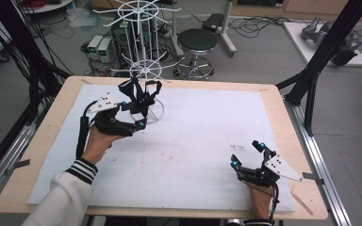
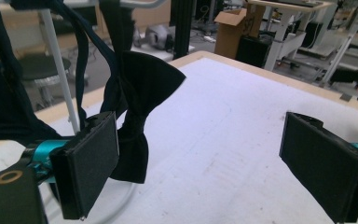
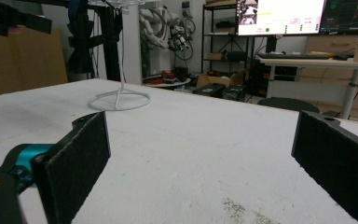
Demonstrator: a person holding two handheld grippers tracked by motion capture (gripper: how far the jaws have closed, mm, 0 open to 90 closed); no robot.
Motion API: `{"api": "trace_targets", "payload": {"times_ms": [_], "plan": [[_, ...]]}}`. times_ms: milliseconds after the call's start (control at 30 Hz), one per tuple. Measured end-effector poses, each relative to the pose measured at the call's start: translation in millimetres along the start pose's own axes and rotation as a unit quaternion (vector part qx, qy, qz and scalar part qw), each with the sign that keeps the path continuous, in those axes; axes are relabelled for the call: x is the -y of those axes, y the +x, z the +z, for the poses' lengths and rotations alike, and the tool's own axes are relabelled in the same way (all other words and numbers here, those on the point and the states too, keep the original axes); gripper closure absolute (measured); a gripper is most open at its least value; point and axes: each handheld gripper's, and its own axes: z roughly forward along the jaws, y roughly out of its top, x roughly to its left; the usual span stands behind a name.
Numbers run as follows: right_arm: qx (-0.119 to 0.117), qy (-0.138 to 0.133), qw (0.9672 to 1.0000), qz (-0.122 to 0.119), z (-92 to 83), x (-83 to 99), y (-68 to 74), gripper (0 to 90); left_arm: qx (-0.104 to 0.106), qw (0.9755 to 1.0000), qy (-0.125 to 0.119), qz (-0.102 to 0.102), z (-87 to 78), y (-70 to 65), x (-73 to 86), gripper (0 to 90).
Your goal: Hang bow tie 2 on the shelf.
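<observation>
High view puts my left gripper (image 1: 132, 120) at about ten o'clock on the table (image 1: 273, 94), right against the white wire stand (image 1: 141, 47), with a dark bow tie (image 1: 139, 96) hanging from the stand's lower ring. My right gripper (image 1: 250, 153) rests at about four o'clock, well apart from all that, jaws spread wide over bare white sheet (image 1: 202, 141) and holding nothing.

Left gripper view shows my left gripper (image 2: 200, 158) wide open too. The bow tie (image 2: 137, 112) hangs just beside the left pad (image 2: 91, 163); whether the cloth touches the pad I cannot tell. It is not between the jaws.

The risks I see: if I close from here, I think the jaws would meet on air, or pinch just one wing, or catch the strap (image 2: 81, 56) above it. Pulling on the strap could drag the light stand over, since its thin pole (image 2: 58, 65) stands right beside my pad.

The bow tie's long axis runs close to vertical, tilted a little, one wing pointing up toward twelve o'clock and the other down toward six, the knot between them, straps rising to the ring.
</observation>
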Motion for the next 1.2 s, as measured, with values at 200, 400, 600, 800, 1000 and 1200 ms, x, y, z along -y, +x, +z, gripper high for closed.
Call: {"api": "trace_targets", "payload": {"times_ms": [200,400,600,800,1000,1200], "plan": [[0.000,0.001,1.0000,0.001,0.0,0.0,-0.1,3.6,-0.028,0.9992,-0.023,0.014,-28.2,-3.3,21.9,12.2],[0.000,0.000,1.0000,0.000,-0.2,0.0,-0.1,3.6,-0.077,0.9953,-0.057,0.014,-63.3,-3.5,55.2,12.2],[0.001,-0.002,1.0000,-0.001,-0.2,0.1,0.1,3.6,-0.104,0.9915,-0.077,0.014,-89.9,-6.9,82.5,12.2],[0.002,-0.001,1.0000,-0.001,-0.3,0.1,0.4,3.6,-0.133,0.9861,-0.100,-0.001,-101.2,-9.2,107.7,12.3],[0.001,-0.001,1.0000,-0.001,-0.3,0.1,0.4,3.6,-0.138,0.9845,-0.107,-0.005,-101.8,-11.2,120.6,12.5],[0.002,0.000,1.0000,-0.002,-0.2,0.0,0.2,3.6,-0.132,0.9838,-0.122,-0.004,-103.9,-11.1,123.0,12.5]]}}
